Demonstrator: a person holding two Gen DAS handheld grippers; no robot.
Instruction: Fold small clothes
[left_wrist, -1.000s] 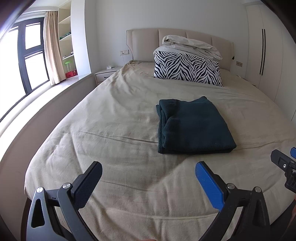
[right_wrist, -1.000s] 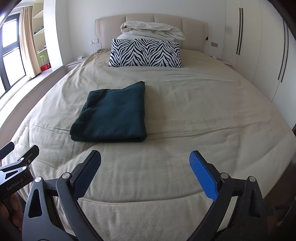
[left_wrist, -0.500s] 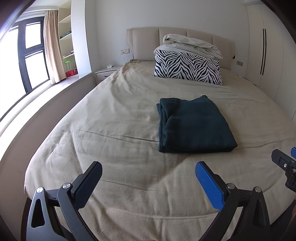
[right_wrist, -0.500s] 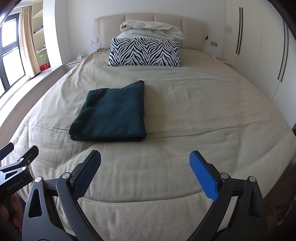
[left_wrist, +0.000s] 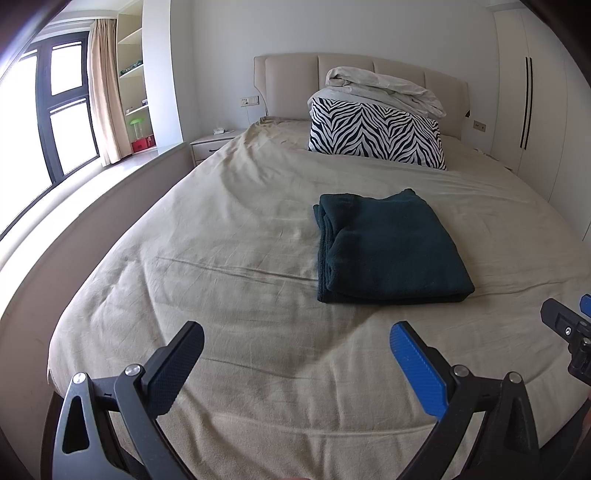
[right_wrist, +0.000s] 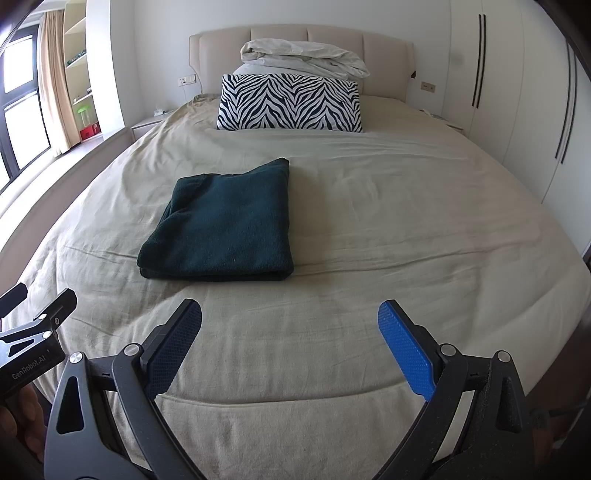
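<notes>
A dark teal garment (left_wrist: 388, 251) lies folded into a neat rectangle in the middle of the bed; it also shows in the right wrist view (right_wrist: 225, 225). My left gripper (left_wrist: 295, 332) is open and empty, held above the foot of the bed, short of the garment and to its left. My right gripper (right_wrist: 290, 314) is open and empty, also above the foot of the bed, short of the garment and to its right. Neither touches the cloth.
The beige bedsheet (left_wrist: 229, 236) covers a wide bed. A zebra pillow (left_wrist: 373, 133) with a rolled white duvet (left_wrist: 384, 86) on it stands at the headboard. A nightstand (left_wrist: 210, 146) and window are left; wardrobes (right_wrist: 524, 96) are right.
Both grippers have drifted very slightly; the view of the garment shifts a little. The garment has not moved and both grippers stay open.
</notes>
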